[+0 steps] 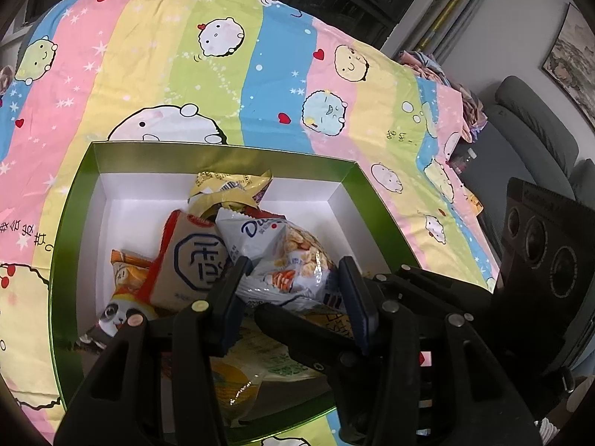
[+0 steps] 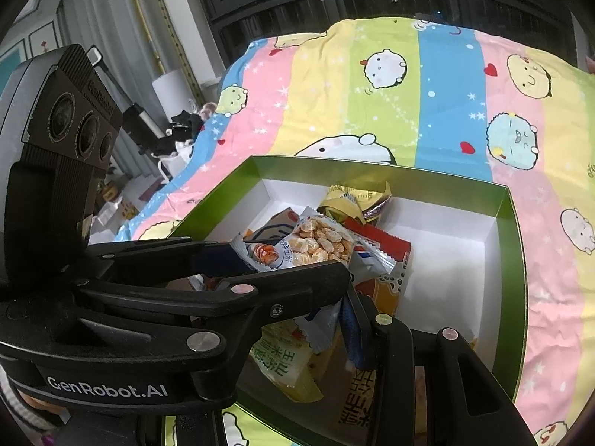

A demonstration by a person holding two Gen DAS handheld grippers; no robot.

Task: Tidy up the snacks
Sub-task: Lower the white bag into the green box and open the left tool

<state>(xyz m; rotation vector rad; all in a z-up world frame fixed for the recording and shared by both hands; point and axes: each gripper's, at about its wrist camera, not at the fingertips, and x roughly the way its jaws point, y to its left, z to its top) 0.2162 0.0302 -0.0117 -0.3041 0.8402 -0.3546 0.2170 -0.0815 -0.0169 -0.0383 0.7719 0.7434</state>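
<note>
A green box with a white inside (image 1: 111,200) (image 2: 509,230) lies on the striped cartoon bedsheet and holds several snack packets. My left gripper (image 1: 293,282) hangs over the box with its jaws apart around a white-blue corn snack packet (image 1: 286,256) (image 2: 316,241); the pads (image 1: 353,293) stand beside the packet, and contact is unclear. A beige packet with a red edge (image 1: 189,260) and an orange panda packet (image 1: 126,290) lie to its left. A yellow packet (image 1: 227,189) (image 2: 353,200) lies at the far side. My right gripper's tips are hidden behind the left gripper (image 2: 260,260).
The bedsheet (image 1: 223,74) (image 2: 446,93) spreads all around the box. A grey chair (image 1: 528,130) stands off the bed's right edge. Cluttered floor items (image 2: 178,130) lie off its left edge. More packets (image 2: 286,364) lie in the box's near part.
</note>
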